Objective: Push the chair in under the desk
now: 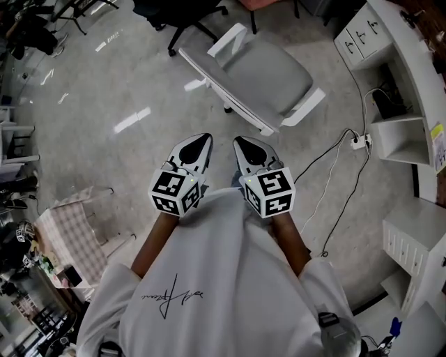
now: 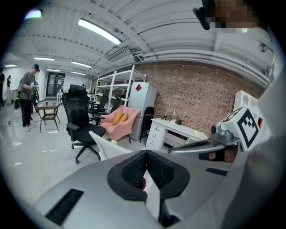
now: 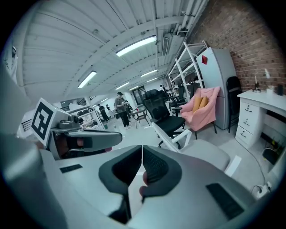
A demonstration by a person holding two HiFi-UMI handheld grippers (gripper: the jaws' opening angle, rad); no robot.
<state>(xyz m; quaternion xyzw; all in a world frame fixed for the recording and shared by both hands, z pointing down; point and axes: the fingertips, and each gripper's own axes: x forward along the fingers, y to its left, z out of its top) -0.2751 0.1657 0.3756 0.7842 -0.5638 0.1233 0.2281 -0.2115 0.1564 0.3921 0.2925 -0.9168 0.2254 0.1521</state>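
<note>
A white-framed chair (image 1: 258,77) with a grey seat stands on the floor a short way ahead of me, apart from both grippers. The white desk (image 1: 411,63) with drawers runs along the right side. My left gripper (image 1: 198,143) and right gripper (image 1: 245,144) are held side by side in front of my chest, both shut and empty. In the left gripper view the shut pads (image 2: 145,154) point toward the chair's white back (image 2: 105,145) and the desk (image 2: 178,129). The right gripper view shows its shut jaws (image 3: 142,150) below the chair (image 3: 201,152).
A black office chair (image 1: 181,17) stands beyond the white one. A power strip with cables (image 1: 359,143) lies on the floor by the desk. A white drawer unit (image 1: 411,244) is at my right, a checked-cloth table (image 1: 70,237) at my left. A person (image 2: 27,96) stands far off.
</note>
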